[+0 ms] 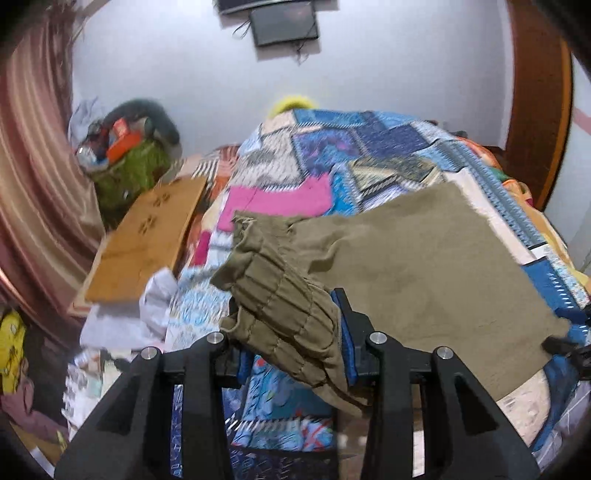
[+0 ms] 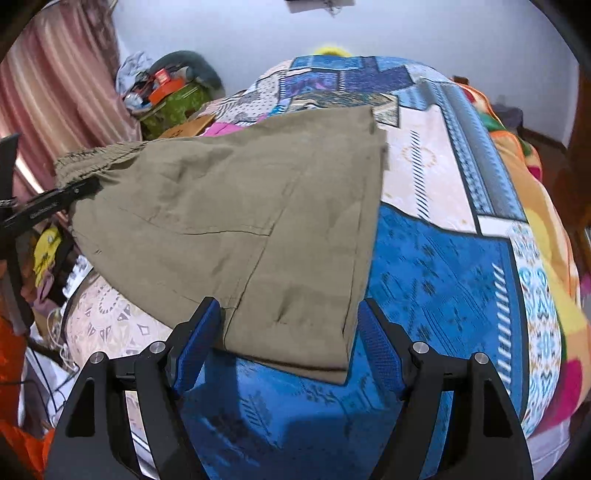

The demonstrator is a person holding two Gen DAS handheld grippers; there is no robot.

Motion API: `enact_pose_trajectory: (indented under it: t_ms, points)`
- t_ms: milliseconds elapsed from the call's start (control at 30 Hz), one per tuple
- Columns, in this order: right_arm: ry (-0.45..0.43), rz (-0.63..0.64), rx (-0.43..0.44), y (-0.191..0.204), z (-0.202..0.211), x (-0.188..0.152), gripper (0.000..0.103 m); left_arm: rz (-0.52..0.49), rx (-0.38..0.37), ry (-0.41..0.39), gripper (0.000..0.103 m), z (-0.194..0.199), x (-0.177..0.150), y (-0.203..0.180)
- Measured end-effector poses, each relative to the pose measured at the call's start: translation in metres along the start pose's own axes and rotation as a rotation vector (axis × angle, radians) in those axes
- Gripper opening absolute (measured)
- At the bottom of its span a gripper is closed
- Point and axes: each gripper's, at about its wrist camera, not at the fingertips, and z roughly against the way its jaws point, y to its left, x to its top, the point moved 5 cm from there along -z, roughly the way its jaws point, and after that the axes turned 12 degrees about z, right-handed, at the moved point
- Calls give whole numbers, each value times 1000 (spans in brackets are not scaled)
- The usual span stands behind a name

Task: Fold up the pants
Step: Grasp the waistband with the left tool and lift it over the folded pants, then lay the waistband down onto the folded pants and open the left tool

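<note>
Olive-green pants (image 1: 424, 266) lie folded on a patchwork bedspread (image 1: 325, 155). In the left wrist view my left gripper (image 1: 286, 314) has its jaws wide apart, with the elastic waistband (image 1: 280, 306) bunched between them; no grip shows. In the right wrist view the pants (image 2: 236, 221) spread flat and my right gripper (image 2: 288, 314) is open, its blue pads (image 2: 195, 343) either side of the near folded corner. The left gripper shows at the waistband in the right wrist view (image 2: 55, 201).
A wooden board (image 1: 144, 240) and white papers (image 1: 147, 306) lie left of the bed. A green bag (image 1: 133, 166) piled with items stands by the pink curtain (image 1: 33, 166). A screen (image 1: 284, 22) hangs on the wall. An orange blanket (image 2: 539, 206) lies on the bed's right.
</note>
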Motion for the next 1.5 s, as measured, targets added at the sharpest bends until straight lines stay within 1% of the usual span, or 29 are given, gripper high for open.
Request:
enact_pose_trajectory:
  t_ms: [167, 233, 333, 433, 533, 567, 667, 700, 800, 867, 967, 1067, 1133, 1200, 1267, 1300, 1333, 1500]
  points:
    - [-11, -53, 27, -3, -7, -7, 74, -20, -139, -46, 32, 23, 28, -39]
    - [-21, -57, 36, -5, -8, -8, 74, -27, -209, -44, 31, 30, 37, -57]
    - [-31, -62, 45, -5, -8, -9, 76, -50, -275, -41, 31, 35, 46, -87]
    - [-43, -67, 54, -6, -7, -10, 76, -99, -303, -38, 31, 36, 46, -118]
    - [-53, -72, 61, -7, -6, -12, 76, -153, -337, -7, 31, 29, 41, -151]
    - [-56, -75, 63, -7, -6, -12, 76, -163, -343, 1, 31, 26, 39, -155]
    - [-64, -80, 68, -7, -6, -13, 76, -198, -388, 56, 31, 17, 27, -182]
    - [-67, -83, 70, -7, -6, -13, 76, -208, -406, 87, 30, 11, 22, -193]
    - [-75, -91, 63, -9, -4, -14, 76, -225, -440, 148, 30, 1, 8, -211]
    - [-78, -104, 56, -9, -2, -15, 76, -245, -450, 184, 30, -7, -2, -222]
    - [-86, -125, 60, -12, 5, -17, 76, -264, -462, 222, 30, -13, -14, -231]
    - [-96, -132, 45, -17, 15, -19, 76, -280, -465, 239, 32, -14, -21, -237]
    - [-101, -127, 10, -22, 22, -20, 76, -293, -477, 252, 41, -12, -23, -241]
    - [-106, -129, -20, -27, 29, -22, 76, -284, -523, 269, 71, -5, -24, -243]
    - [-113, -148, -36, -33, 35, -24, 76, -274, -523, 223, 82, 2, -19, -239]
    - [-115, -155, -40, -35, 36, -23, 76, -276, -512, 191, 82, 7, -16, -235]
    - [-119, -165, -49, -38, 39, -23, 76, -279, -504, 181, 82, 8, -14, -233]
    - [-147, -174, -83, -42, 50, -17, 76, -252, -417, 169, 83, -3, -6, -200]
